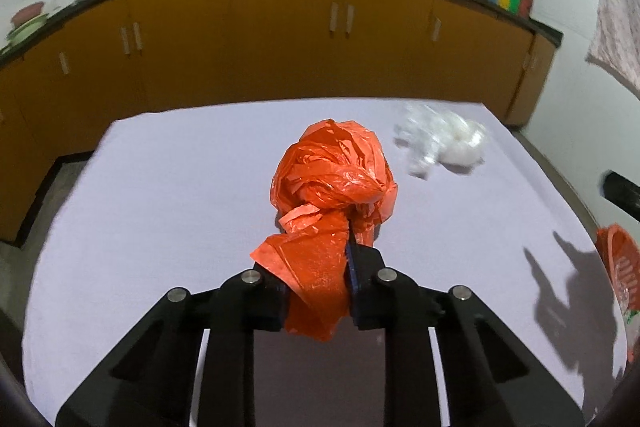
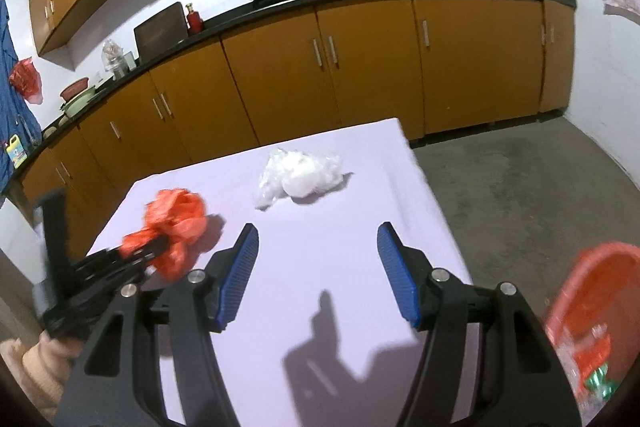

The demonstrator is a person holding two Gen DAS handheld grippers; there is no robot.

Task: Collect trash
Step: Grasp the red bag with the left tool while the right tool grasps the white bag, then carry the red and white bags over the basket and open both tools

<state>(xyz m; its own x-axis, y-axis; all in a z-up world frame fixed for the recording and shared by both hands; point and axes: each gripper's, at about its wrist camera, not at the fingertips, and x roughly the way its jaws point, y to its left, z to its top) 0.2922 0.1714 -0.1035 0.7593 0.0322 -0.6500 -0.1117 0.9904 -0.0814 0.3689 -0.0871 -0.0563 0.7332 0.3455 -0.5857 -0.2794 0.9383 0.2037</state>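
Note:
A crumpled orange plastic bag (image 1: 332, 167) lies in the middle of the lilac-covered table (image 1: 160, 187). My left gripper (image 1: 316, 267) is shut on the bag's near tail, which bulges out between the pads. From the right wrist view the same bag (image 2: 176, 219) sits at the left, with the left gripper (image 2: 148, 251) clamped on it. A crumpled clear-white plastic bag (image 2: 300, 175) rests farther back on the table, ahead of my right gripper (image 2: 318, 239). That gripper hovers above the table, open, with nothing between its blue pads.
An orange basket (image 2: 592, 299) with some wrappers inside stands beside the table's right edge, over bare concrete floor. Yellow-brown cabinets (image 2: 360, 75) under a dark counter with two woks run along the far wall. A hand (image 2: 36, 363) holds the left gripper.

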